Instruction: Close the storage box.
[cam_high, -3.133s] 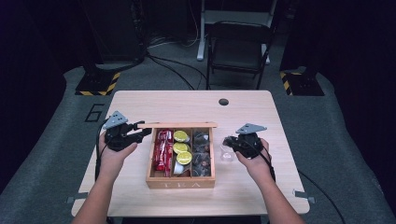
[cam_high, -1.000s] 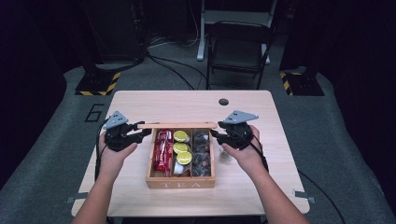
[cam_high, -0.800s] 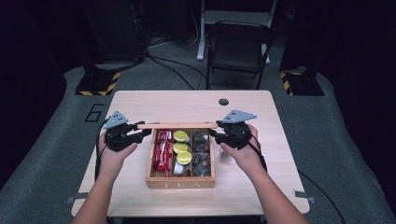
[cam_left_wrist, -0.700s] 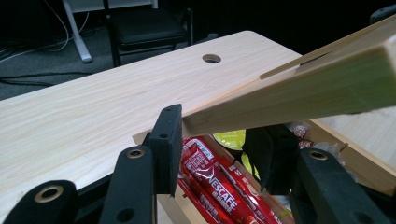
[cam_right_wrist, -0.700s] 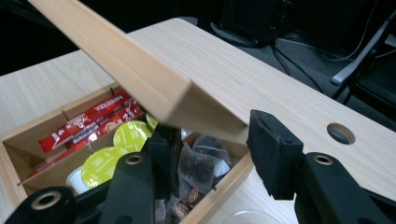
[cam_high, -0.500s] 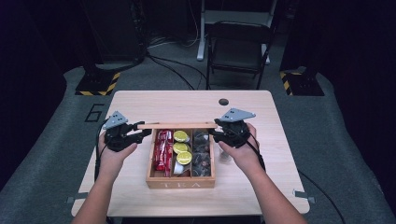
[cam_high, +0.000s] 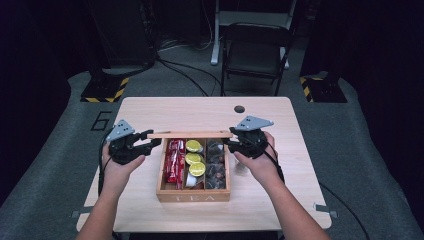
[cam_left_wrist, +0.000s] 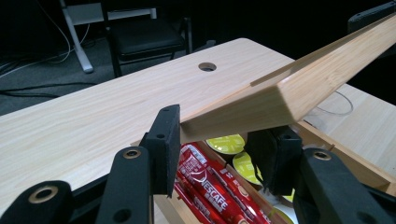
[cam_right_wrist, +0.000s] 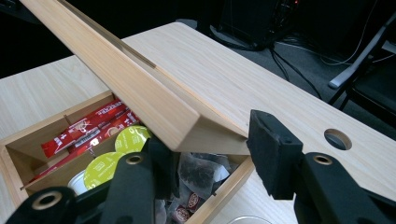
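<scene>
Our light wooden table (cam_high: 280, 185)
On it we see an open wooden box (cam_high: 192, 192) marked TEA, and a round hole (cam_high: 239, 109) near its far edge

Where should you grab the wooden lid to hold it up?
Probably by its two short ends, one gripper from each side. The lid is a long thin slab raised above the tea box, and the left gripper and right gripper each straddle an end.
</scene>
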